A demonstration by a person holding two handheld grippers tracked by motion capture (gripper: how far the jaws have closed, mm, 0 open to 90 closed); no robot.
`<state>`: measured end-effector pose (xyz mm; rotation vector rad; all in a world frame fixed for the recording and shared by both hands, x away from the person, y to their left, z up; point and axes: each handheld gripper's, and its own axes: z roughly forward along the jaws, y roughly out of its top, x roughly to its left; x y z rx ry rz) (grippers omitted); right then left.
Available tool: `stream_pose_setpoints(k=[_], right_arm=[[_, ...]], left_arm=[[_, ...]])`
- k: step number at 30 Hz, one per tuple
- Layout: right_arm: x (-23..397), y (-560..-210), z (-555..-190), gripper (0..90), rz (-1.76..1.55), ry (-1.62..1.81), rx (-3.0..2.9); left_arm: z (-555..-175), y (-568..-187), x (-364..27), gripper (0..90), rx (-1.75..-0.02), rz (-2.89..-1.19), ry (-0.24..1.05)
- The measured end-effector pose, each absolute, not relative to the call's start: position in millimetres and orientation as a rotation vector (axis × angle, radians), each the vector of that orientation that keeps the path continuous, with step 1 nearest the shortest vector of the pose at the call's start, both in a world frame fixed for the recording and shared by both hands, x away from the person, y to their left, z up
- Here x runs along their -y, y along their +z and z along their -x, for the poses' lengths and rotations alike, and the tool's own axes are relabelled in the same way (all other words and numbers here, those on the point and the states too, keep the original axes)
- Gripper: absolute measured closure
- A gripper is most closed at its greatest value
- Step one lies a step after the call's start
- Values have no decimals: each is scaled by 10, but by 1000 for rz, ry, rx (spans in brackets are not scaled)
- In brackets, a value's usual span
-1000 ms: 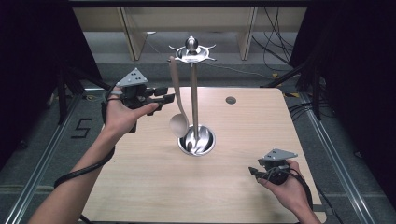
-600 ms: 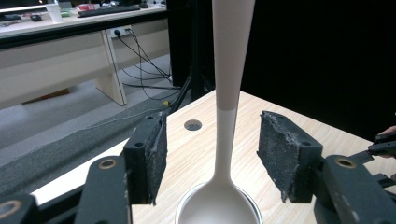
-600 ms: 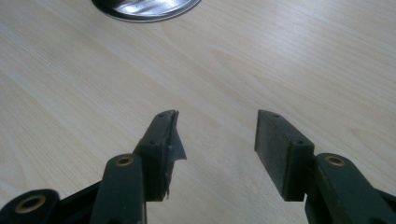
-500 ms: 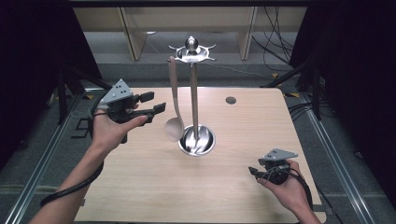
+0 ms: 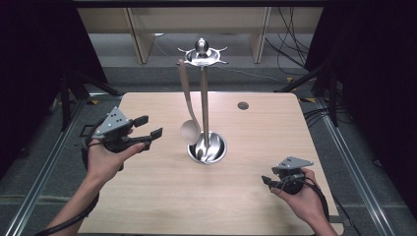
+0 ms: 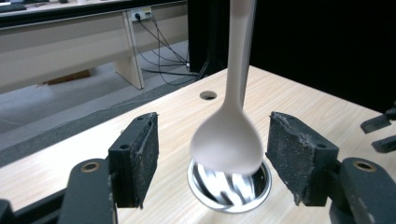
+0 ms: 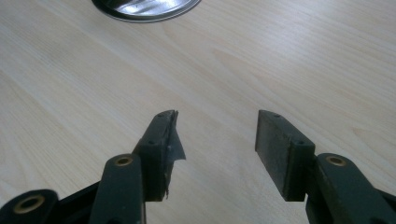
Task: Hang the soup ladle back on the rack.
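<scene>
A steel rack [image 5: 205,105] stands mid-table on a round dish base [image 5: 220,147], with hooks at its top. A pale long-handled spoon [image 5: 189,131] hangs from one hook, bowl down, just left of the pole. My left gripper [image 5: 151,126] hovers to the spoon's left, apart from it. Its jaws have just been opening and stand wide, with nothing pressed between the pads. In the left gripper view the blurred spoon [image 6: 227,144] hangs beyond my left gripper [image 6: 212,130], above the base [image 6: 229,186]. My right gripper [image 5: 266,181] rests low at the front right, open and empty [image 7: 217,116].
The light wooden table [image 5: 275,132] has a small round hole [image 5: 243,105] at the back right. Cables and wooden furniture legs lie on the floor behind it. The base's rim [image 7: 144,11] is just ahead of the right gripper. Dark drapes flank both sides.
My left gripper has let go of the spoon, opened, and drawn back left and downward from the rack. The spoon has swung back toward the pole. The right hand has kept still.
</scene>
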<state>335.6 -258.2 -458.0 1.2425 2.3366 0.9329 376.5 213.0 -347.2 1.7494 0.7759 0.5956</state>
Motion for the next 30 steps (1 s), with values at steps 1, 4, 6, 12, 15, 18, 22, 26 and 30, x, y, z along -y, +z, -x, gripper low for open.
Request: stream_pose_setpoints(k=[1,4,6,12,15,18,22,26,30], right_arm=[[2582,-4581,-3356,489,-1243,933,-2337],[2579,-4583,-3357,488,-1241,934,-2340],[2577,-4584,-3357,488,-1241,934,-2339],[2581,-4587,-3357,488,-1257,936,-2340],[2577,-4588,-3355,488,-1262,936,-2341],[2580,-4592,-3360,488,-1250,937,-2340],[2589,-4602,-3364,488,-1234,935,-2347],[2577,-4590,-3359,487,-1260,942,-2341],[2584,-4606,-3374,483,-1233,950,-2343]], left_arm=[[-3758,-3510,-2147,328,-775,-1745,602],[-3725,-3651,-2183,319,-787,-1748,606],[-3707,-3735,-2198,320,-793,-1750,610],[-3628,-4069,-2250,328,-828,-1749,613],[-3607,-4275,-2288,333,-856,-1752,616],[-3577,-4435,-2316,335,-898,-1775,619],[-3587,-4589,-2346,345,-892,-1821,623],[-3600,-4633,-2350,349,-899,-1823,611],[-3606,-4632,-2352,349,-904,-1828,601]])
